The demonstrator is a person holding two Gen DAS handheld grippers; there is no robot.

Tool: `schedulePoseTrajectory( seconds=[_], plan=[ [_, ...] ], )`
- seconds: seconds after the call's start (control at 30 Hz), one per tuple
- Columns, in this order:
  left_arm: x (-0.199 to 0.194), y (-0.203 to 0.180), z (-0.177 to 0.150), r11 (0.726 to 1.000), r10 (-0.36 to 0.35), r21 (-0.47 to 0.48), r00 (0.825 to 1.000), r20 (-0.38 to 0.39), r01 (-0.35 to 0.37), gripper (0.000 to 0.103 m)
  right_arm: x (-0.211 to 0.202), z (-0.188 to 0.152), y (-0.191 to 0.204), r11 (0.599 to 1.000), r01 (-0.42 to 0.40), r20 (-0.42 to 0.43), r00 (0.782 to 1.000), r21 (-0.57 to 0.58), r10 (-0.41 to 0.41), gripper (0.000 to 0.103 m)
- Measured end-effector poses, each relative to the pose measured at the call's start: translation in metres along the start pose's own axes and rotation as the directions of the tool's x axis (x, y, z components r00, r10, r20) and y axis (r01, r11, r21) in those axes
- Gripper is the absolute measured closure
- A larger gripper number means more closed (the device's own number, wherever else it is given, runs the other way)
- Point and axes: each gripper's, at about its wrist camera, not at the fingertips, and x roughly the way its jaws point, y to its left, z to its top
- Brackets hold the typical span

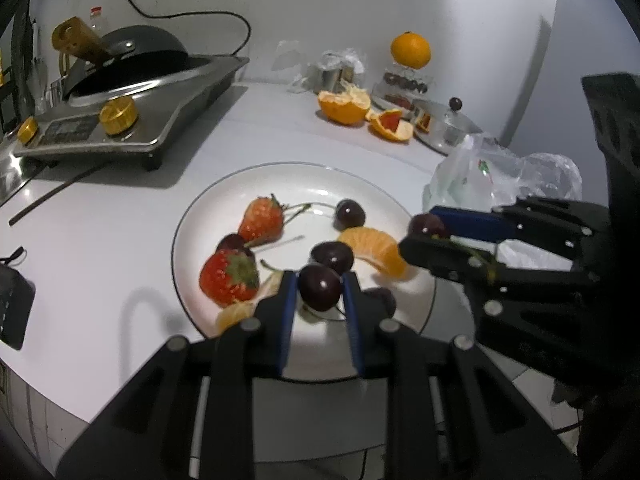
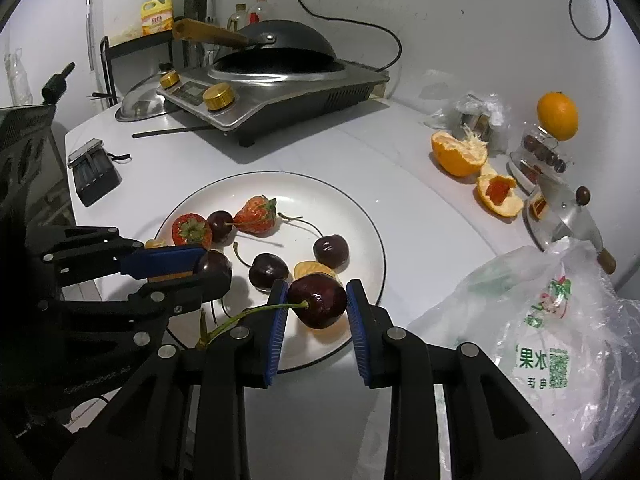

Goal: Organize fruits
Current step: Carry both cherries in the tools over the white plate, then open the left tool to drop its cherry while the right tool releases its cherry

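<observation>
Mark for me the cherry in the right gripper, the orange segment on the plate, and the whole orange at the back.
cherry (image 2: 318, 300), right wrist view, middle of its dark skin.
orange segment (image 1: 378, 250), left wrist view, centre of the wedge.
whole orange (image 1: 411, 50), left wrist view, middle of the peel.

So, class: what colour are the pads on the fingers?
Blue pads; right wrist view shows them best.

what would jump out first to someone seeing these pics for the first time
Each gripper is clamped on a dark cherry over the near edge of the white plate: the left gripper holds one cherry, and the right gripper holds a stemmed cherry. On the plate lie two strawberries, more cherries and orange segments. Behind it, a black wok sits on a steel cooker at the counter's back left.
</observation>
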Motion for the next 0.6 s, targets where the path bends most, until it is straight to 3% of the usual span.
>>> schedulePoseTrajectory(
  seconds=[0.6],
  plan=[
    [0.002,0.006,-0.002,1.0,0.017,-0.004,1.0,-0.02,-0.017,0.078,0.019,0.003,0.01,0.999,-0.04,-0.023,0.999,0.015,0.04,0.072]
  ],
)
